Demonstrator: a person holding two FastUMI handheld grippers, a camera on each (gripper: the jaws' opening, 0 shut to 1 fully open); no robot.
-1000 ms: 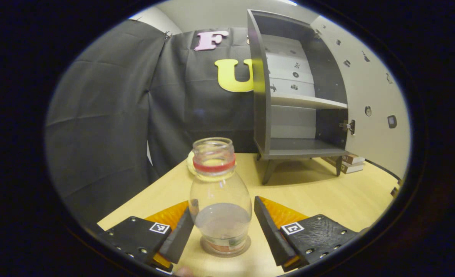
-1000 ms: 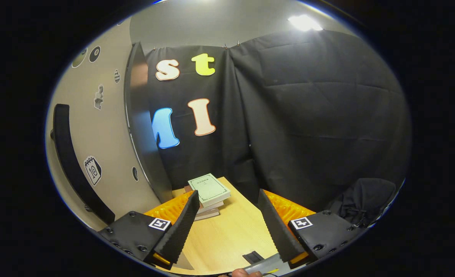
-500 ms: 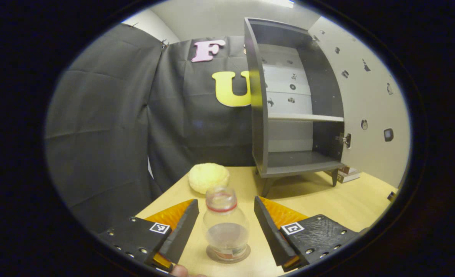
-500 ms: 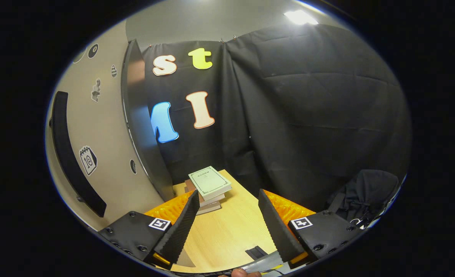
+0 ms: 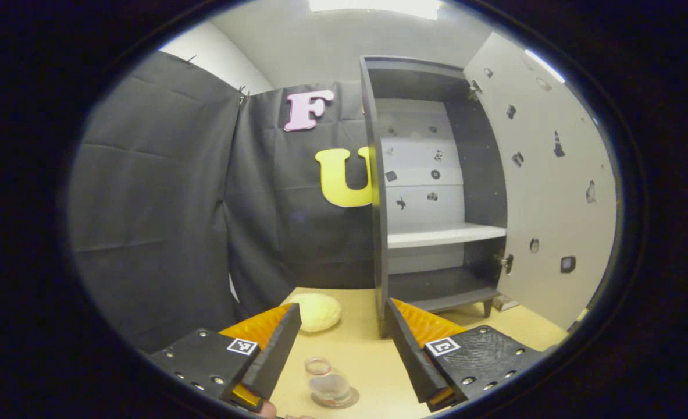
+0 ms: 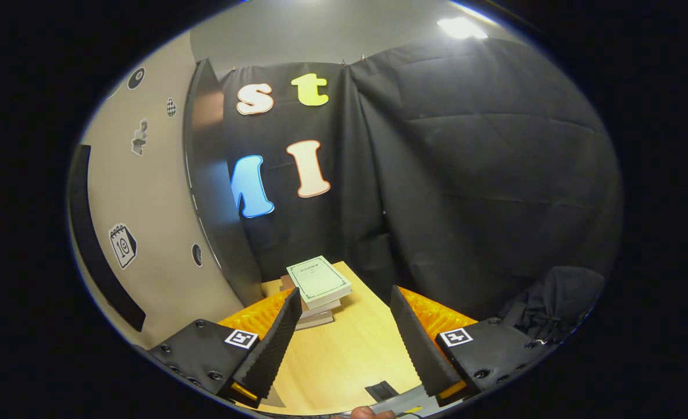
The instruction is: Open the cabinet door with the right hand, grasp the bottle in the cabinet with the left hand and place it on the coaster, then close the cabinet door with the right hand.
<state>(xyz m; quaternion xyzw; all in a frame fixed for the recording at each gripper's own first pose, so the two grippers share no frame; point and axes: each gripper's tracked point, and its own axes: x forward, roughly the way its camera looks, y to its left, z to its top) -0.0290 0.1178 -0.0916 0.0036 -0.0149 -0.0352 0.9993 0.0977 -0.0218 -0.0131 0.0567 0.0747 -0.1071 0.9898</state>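
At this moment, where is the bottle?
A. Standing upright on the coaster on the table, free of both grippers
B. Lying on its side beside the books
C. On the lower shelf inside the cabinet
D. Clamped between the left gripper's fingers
A. In the left gripper view the bottle stands upright on the coaster on the table, below the open left gripper, whose fingers are clear of it.

Pale yellow sponge (image 5: 316, 311) lies on wooden table (image 5: 367, 355). Stack of books (image 6: 317, 287) sits at table's far end, green-covered book on top. Dark bag (image 6: 553, 305) beside table.
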